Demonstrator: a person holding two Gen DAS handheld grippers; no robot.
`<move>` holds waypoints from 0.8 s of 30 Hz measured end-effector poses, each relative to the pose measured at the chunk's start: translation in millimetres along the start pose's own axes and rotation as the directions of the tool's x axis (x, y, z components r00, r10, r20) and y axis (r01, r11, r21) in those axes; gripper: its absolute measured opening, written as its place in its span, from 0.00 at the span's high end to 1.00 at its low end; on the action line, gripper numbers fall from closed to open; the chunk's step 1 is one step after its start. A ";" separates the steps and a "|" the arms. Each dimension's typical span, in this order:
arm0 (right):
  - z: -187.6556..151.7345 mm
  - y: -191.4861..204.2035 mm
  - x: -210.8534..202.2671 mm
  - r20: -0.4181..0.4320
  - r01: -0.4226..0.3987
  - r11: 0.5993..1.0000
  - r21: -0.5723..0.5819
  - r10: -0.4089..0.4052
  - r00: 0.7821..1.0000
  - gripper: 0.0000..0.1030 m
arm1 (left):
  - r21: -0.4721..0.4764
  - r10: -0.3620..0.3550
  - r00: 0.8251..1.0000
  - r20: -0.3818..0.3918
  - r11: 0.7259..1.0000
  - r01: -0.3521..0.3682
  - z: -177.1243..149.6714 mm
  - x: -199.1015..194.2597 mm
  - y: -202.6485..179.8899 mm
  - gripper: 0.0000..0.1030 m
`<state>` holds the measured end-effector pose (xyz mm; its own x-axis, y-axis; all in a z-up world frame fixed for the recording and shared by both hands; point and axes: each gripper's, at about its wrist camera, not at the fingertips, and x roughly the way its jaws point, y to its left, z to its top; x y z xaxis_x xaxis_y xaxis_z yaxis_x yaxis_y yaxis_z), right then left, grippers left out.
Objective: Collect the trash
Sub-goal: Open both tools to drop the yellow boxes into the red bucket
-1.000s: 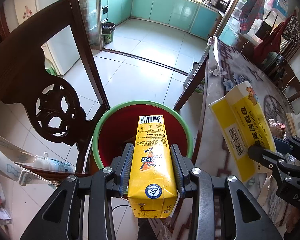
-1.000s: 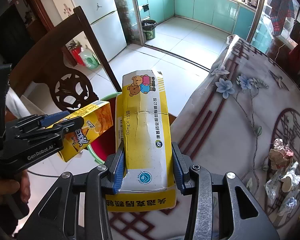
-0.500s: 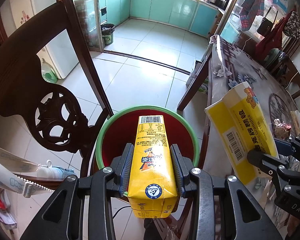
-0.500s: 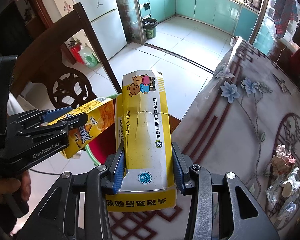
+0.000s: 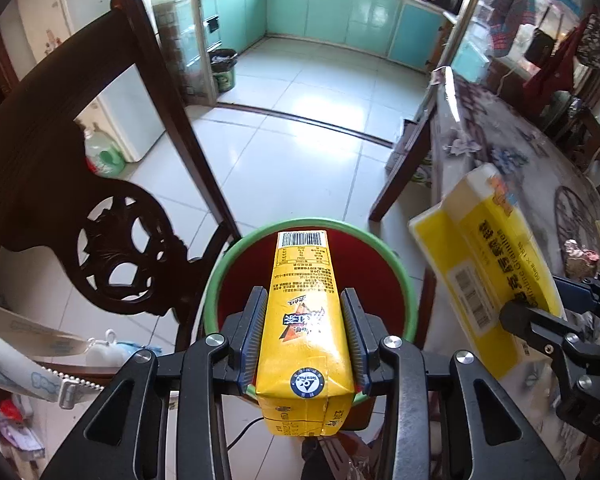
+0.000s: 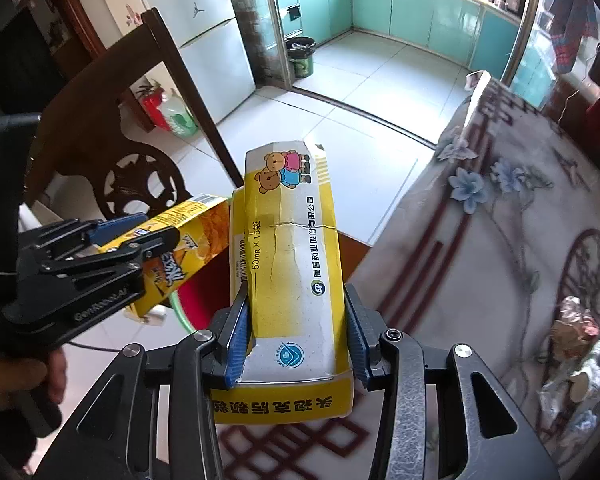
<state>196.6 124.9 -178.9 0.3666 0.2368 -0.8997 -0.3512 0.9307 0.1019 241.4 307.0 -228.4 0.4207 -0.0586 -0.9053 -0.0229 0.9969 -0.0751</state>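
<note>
My left gripper (image 5: 305, 312) is shut on a yellow drink carton (image 5: 305, 312) and holds it over a red bin with a green rim (image 5: 396, 268) on the floor. My right gripper (image 6: 296, 312) is shut on a yellow and white medicine box with bears (image 6: 294, 248), held above the table edge, right of the bin. The box also shows in the left wrist view (image 5: 488, 264), the carton in the right wrist view (image 6: 188, 240), and a bit of the bin (image 6: 198, 300) below it.
A dark carved wooden chair (image 5: 112, 248) stands left of the bin. A table with a flowered cloth (image 6: 500, 240) is at the right, with crumpled wrappers (image 6: 572, 328) on it. Tiled floor (image 5: 300, 140) leads to a kitchen with a small dark bin (image 5: 222, 68).
Both grippers keep their hold. The views have drawn back a little: the bin sits lower and farther, and more floor and table show.
</note>
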 end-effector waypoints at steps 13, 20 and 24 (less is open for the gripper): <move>-12.0 -14.5 -30.6 0.059 0.025 1.000 0.017 -0.026 0.998 0.36 | -0.029 0.031 0.998 0.053 0.999 -0.029 -6.4 -24.4 -12.9 0.40; -50.0 -64.5 -70.6 0.090 0.087 0.994 0.059 -0.092 0.992 0.30 | 0.040 -0.049 0.997 0.068 0.998 0.046 -19.5 -44.6 -77.1 0.40; -82.2 -113.0 -89.0 0.073 0.166 0.979 0.121 -0.175 0.982 0.27 | 0.079 -0.075 0.995 0.059 0.994 0.070 -30.7 -51.0 -120.5 0.40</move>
<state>132.8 -24.3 -145.2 0.4841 0.0898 -0.8704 -0.1791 0.9838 0.0019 194.9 188.2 -186.0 0.4740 -0.1301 -0.8708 0.0788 0.9913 -0.1052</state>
